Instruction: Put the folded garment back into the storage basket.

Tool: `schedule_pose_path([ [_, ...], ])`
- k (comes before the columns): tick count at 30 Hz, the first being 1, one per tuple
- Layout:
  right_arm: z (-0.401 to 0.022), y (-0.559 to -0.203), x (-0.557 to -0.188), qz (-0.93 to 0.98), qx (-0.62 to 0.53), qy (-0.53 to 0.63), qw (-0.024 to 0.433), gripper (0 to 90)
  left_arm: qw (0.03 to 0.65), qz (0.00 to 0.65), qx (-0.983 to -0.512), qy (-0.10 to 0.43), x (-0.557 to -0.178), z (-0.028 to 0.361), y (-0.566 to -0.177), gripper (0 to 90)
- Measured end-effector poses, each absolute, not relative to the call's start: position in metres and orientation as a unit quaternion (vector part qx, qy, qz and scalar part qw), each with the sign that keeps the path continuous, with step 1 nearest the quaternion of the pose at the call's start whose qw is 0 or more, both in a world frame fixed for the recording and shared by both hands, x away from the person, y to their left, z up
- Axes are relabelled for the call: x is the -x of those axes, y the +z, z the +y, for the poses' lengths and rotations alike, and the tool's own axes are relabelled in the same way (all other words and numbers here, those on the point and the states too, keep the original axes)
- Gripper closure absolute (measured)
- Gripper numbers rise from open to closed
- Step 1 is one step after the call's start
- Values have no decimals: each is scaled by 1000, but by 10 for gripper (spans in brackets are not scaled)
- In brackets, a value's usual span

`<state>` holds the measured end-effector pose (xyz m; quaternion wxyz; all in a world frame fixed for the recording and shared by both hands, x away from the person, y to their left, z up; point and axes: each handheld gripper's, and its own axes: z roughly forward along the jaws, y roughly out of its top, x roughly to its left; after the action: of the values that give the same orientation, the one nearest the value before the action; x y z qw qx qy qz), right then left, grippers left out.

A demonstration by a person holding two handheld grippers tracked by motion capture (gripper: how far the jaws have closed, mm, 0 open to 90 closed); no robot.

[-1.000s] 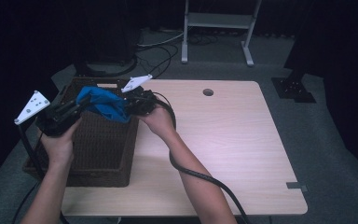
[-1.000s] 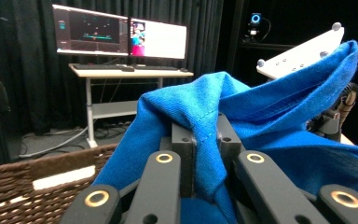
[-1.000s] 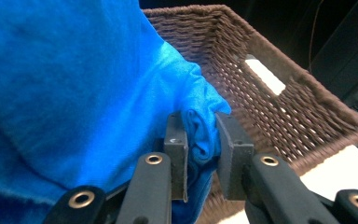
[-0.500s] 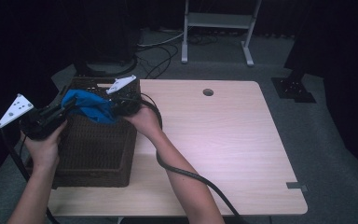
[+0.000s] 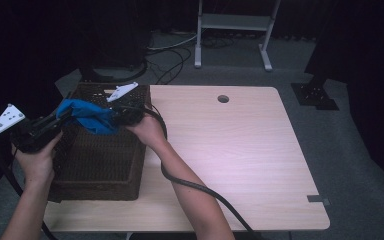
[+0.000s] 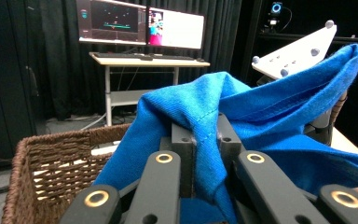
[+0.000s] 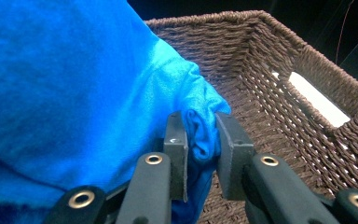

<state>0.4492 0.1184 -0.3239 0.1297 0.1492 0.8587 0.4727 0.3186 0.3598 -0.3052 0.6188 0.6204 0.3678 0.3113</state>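
Clamped hard on a seam fold of the blue cloth [image 6: 261, 121], left gripper [image 6: 205, 140], jaws nearly together with the stitched hem pinched between the pads. Same story at the right gripper [image 7: 200, 140]: closed on a bunched corner of the same cloth, a thick wad of fabric squeezed between its pads.

Hung slack between the two grippers, that cloth, over the near-left part of the wicker basket [image 5: 100, 165], not yet laid in it. Draped and sagged wherever unsupported, so judged soft, light and limp, no stiffness to carry its own shape. Looked like a knit or jersey weave, not slippery; likely to hold in the pads without much squeeze, but prone to stretch and to slide out if gripped on a single thin layer.

Best taken at the hem or at a gathered corner, as done here: doubled fabric gave the pads something to bite. Nothing fragile about it; only the rough weave of the basket rim [image 7: 205, 18] judged a snag risk.

Just beyond the right gripper, basket wall with a handle slot [image 7: 314, 100]. Farther off past the left gripper, a desk [image 6: 149, 60] with two lit monitors [image 6: 140, 23] against dark curtains.
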Motion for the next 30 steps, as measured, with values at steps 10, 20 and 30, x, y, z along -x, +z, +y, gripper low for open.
schedule_pose_path([
  [10, 121, -326, -451, 856, -155, 476, 128, 761, 620, 376, -617, 306, -318, 366, -307, 800],
  [20, 121, -328, -451, 859, -157, 471, 130, 761, 620, 377, -615, 309, -319, 366, -308, 743],
  [30, 123, -329, -450, 859, -157, 469, 132, 761, 622, 378, -612, 308, -319, 367, -309, 733],
])
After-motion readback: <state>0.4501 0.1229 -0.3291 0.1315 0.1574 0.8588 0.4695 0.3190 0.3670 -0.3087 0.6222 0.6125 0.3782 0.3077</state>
